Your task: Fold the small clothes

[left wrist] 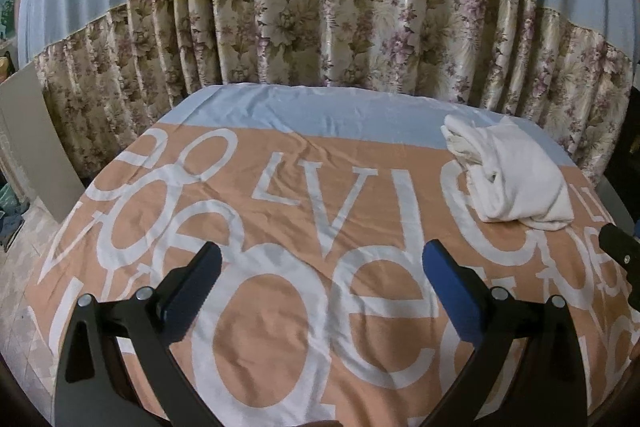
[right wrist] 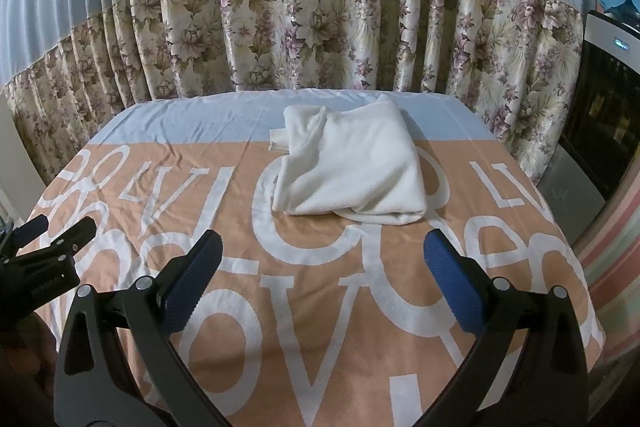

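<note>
Folded white garment [right wrist: 350,163] on lettered sheet [right wrist: 248,311] — both hand-held grippers spread, empty

Both the left gripper [left wrist: 322,261] and right gripper [right wrist: 323,259] have black arms, silver screws, ribbed blue pads [right wrist: 448,275]

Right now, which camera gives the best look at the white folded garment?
The right wrist view: the white folded garment lies centered ahead, its whole outline visible. The left wrist view shows it off to the right, smaller and more distorted.
</note>
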Motion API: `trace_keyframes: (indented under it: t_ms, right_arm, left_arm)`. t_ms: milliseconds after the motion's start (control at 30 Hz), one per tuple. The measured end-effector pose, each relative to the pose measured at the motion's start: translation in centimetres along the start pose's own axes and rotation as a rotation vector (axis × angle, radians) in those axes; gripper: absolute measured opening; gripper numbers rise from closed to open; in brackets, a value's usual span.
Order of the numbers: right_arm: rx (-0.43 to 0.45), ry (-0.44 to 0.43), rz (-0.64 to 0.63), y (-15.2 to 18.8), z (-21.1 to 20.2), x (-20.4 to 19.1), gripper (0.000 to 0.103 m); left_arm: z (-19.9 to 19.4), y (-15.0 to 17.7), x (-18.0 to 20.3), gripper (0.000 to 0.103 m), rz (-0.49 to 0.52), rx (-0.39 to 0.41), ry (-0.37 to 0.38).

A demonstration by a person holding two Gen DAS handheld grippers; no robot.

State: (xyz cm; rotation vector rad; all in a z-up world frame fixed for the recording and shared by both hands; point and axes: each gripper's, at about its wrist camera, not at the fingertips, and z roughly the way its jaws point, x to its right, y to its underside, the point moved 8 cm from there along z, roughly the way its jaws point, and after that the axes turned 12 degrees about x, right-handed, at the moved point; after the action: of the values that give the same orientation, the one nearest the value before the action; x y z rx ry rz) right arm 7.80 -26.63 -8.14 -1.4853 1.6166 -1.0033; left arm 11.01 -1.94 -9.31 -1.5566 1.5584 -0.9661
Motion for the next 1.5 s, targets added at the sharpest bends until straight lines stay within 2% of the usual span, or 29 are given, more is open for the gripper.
trace_keyframes:
  t_ms: [600, 1500]
  right_arm:
    - [-0.012, -0.008, 0.006, 0.03, 0.34, -0.05, 0.1]
    - [-0.017, -0.01, 0.006, 0.08, 0.48, -0.46, 0.1]
  left_arm:
    - [0.13, 0.49, 0.22, 0.101, -0.008, -0.022, 0.03]
    - [-0.09, 0.46, 0.41, 0.101, -0.007, -0.017, 0.028]
